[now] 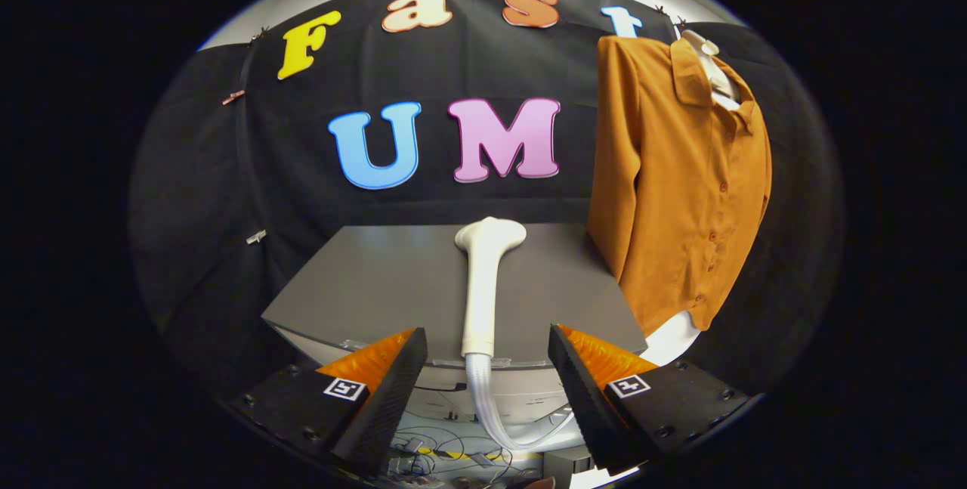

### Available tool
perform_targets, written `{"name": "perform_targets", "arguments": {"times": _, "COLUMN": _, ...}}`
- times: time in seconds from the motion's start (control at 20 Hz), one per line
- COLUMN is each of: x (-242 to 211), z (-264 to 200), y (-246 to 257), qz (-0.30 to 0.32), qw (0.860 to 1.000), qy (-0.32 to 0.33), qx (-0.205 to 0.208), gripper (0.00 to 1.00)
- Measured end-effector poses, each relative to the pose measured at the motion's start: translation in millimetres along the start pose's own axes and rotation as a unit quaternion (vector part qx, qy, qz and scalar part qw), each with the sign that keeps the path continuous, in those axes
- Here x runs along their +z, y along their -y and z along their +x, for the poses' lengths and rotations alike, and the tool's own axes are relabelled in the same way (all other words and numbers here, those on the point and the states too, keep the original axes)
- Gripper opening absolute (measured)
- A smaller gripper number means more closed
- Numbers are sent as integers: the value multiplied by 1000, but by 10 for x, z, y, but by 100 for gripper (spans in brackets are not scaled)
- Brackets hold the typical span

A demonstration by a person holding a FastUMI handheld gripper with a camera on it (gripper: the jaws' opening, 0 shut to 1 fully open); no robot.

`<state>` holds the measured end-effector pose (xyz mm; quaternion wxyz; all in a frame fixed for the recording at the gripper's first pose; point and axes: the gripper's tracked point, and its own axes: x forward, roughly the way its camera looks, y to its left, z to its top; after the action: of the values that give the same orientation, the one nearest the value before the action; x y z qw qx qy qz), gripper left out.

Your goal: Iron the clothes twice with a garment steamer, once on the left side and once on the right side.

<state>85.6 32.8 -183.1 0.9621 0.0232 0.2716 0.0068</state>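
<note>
Garment steamer (483, 285) lies on the grey table (378, 285), long axis running near to far, its handle end between the spread, empty fingers of the gripper (487, 376); orange shirt (680, 187) hangs far right.

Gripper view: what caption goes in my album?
Open gripper straddles a white steamer lying on a grey table; orange shirt hangs beyond.
</note>
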Motion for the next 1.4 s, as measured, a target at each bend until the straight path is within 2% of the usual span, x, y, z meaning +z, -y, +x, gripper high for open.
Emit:
{"name": "perform_targets", "arguments": {"times": 0.35, "x": -294, "z": 885, "y": -85, "qz": -12, "qw": 998, "qy": -64, "qx": -25, "gripper": 98}}
{"name": "perform_targets", "arguments": {"times": 0.45, "x": -300, "z": 1021, "y": -99, "qz": -13, "qw": 997, "qy": -68, "qx": -30, "gripper": 83}}
{"name": "perform_targets", "arguments": {"times": 0.5, "x": -287, "z": 1066, "y": -92, "qz": -9, "qw": 997, "qy": -62, "qx": -36, "gripper": 70}}
{"name": "perform_targets", "arguments": {"times": 0.55, "x": -262, "z": 1074, "y": -72, "qz": -4, "qw": 997, "qy": -59, "qx": -43, "gripper": 64}}
{"name": "perform_targets", "arguments": {"times": 0.65, "x": -225, "z": 1080, "y": -71, "qz": -8, "qw": 998, "qy": -45, "qx": -38, "gripper": 40}}
{"name": "perform_targets", "arguments": {"times": 0.7, "x": -217, "z": 1086, "y": -50, "qz": -4, "qw": 999, "qy": -36, "qx": -39, "gripper": 33}}
{"name": "perform_targets", "arguments": {"times": 0.85, "x": -194, "z": 902, "y": -62, "qz": 10, "qw": 999, "qy": -8, "qx": -32, "gripper": 28}}
{"name": "perform_targets", "arguments": {"times": 1.05, "x": 62, "z": 418, "y": -5, "qz": 14, "qw": 998, "qy": 56, "qx": -23, "gripper": 28}}
{"name": "perform_targets", "arguments": {"times": 1.4, "x": 726, "z": -599, "y": 371, "qz": 0, "qw": 982, "qy": 187, "qx": -23, "gripper": 27}}
